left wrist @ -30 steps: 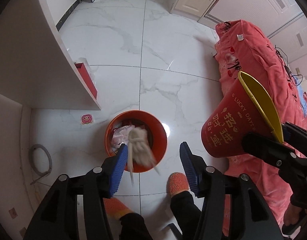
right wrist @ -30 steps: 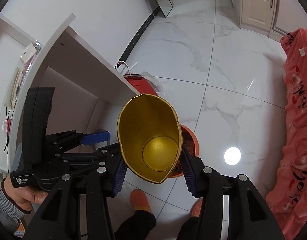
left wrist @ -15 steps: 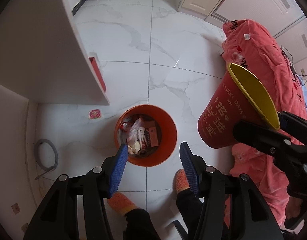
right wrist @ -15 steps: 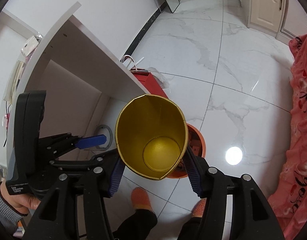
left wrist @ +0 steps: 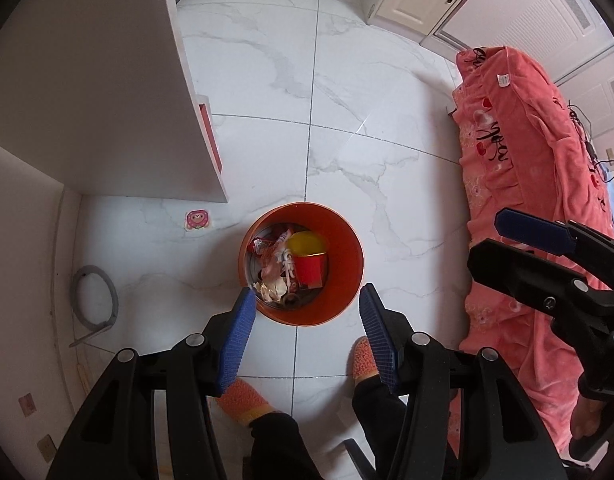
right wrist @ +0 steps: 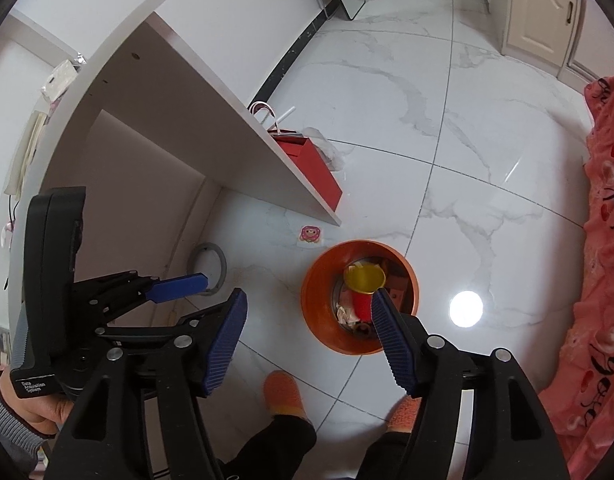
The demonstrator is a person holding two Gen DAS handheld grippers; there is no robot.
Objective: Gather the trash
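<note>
The right gripper is held above the floor with its jaws apart, having just been opening, and nothing is gripped between them. The left gripper is likewise held apart and empty. The red paper cup is seen inside the orange bin, among wrappers, beside a white desk.

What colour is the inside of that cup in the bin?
Gold-yellow inside the cup; right wrist view shows it best.
</note>
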